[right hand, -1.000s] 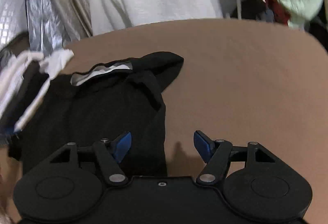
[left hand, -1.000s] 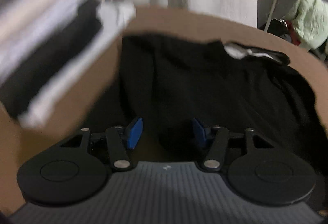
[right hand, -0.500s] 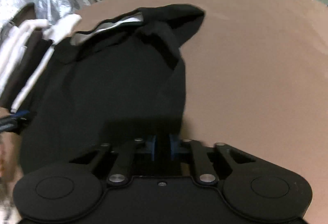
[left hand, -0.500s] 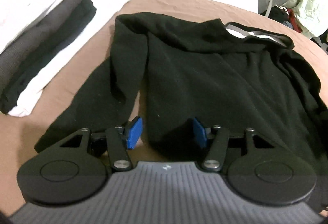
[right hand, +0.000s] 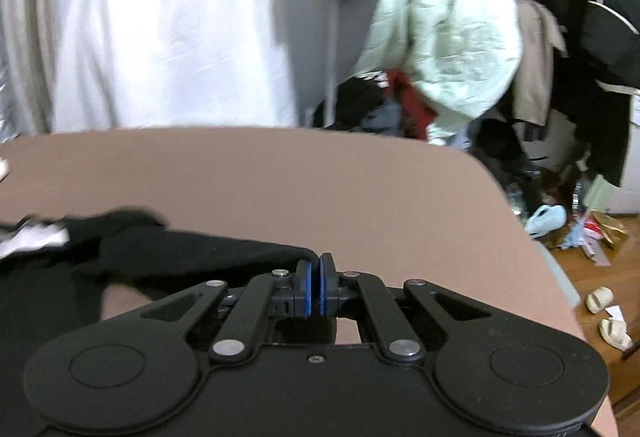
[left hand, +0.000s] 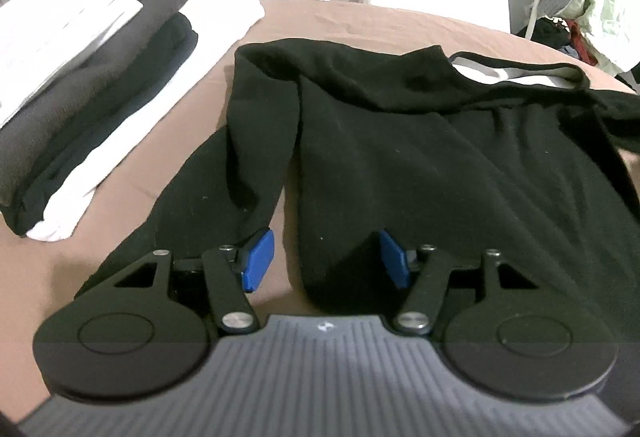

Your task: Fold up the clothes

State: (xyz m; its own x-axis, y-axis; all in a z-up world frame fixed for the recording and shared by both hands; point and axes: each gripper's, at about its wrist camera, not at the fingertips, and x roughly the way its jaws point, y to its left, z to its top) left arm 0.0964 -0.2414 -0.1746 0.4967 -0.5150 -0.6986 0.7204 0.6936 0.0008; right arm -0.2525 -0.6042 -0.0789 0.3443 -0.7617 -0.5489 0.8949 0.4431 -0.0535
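On the brown table (left hand: 360,21), a black long-sleeved top (left hand: 420,157) lies spread with its neckline toward the far edge and 1 sleeve folded down along its left side. Over its near hem the left gripper (left hand: 326,264) hangs with jaws apart and clear of the cloth, the hem's corner between the 2 blue pads (left hand: 258,264). The right gripper (right hand: 315,289) is clamped tight, black fabric of the top pulled taut up to its pads. A stack of folded clothes (left hand: 80,77) sits left of the top.
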